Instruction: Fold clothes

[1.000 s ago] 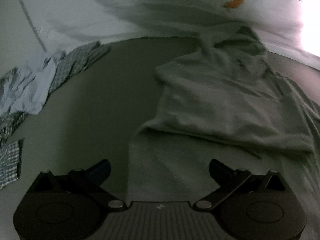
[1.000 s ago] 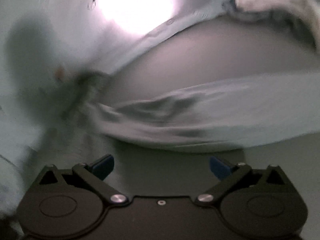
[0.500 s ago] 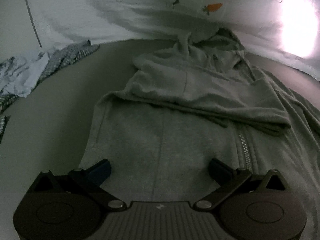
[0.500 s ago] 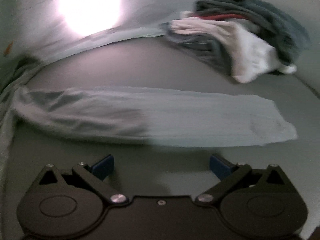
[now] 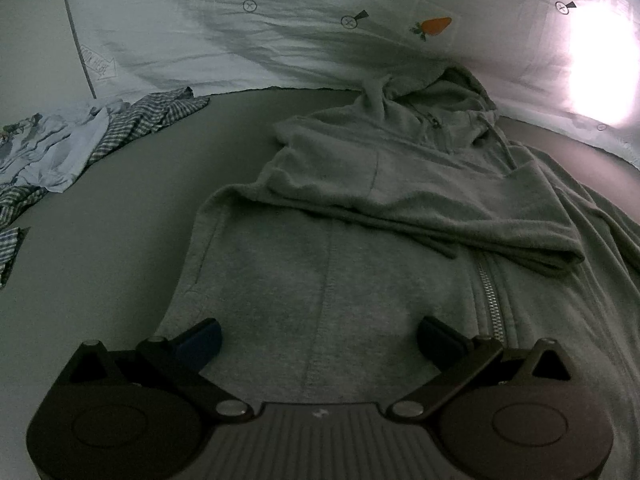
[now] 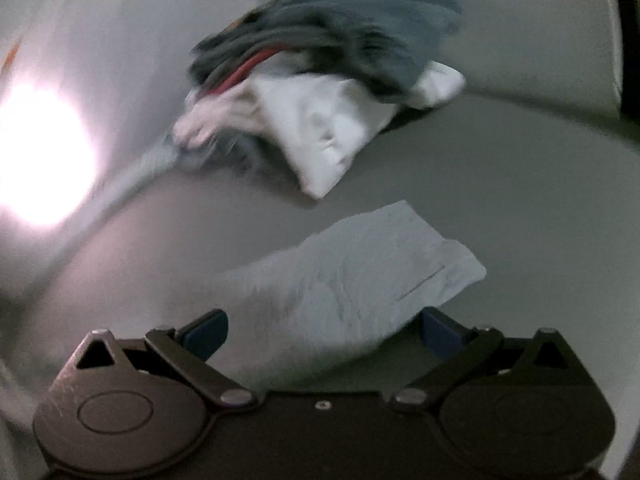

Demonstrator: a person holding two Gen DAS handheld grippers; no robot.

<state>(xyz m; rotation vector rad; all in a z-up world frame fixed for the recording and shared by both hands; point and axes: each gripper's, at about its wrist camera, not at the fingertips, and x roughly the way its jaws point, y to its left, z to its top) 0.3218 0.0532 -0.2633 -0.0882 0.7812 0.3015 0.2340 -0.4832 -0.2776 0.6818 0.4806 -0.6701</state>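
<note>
A dim room; the work surface (image 5: 120, 240) is a flat grey expanse. Behind it hangs a pale sheet (image 5: 240, 32) printed with carrots, with a bright glare patch at its right end. The landmark is the grey zip-up hoodie (image 5: 360, 272), spread front-up on the surface with its hood toward the sheet and one sleeve (image 5: 420, 200) folded across the chest above the zipper (image 5: 490, 300). Left of the hoodie, well apart from it, lies a crumpled heap of checked and pale-blue garments (image 5: 80, 148).

The left gripper (image 5: 318, 334) hangs over the hoodie's lower hem, fingers spread wide, nothing between them; whether the tips touch the cloth cannot be told.

The right-wrist view is motion-blurred. The right gripper (image 6: 324, 326) is likewise spread wide and empty, poised over the hoodie's other sleeve (image 6: 360, 280), which lies stretched flat on the surface, cuff outward. Beyond that cuff, a pile of clothes (image 6: 320, 92), dark blue-grey over white, sits near a plain wall (image 6: 520, 20).
</note>
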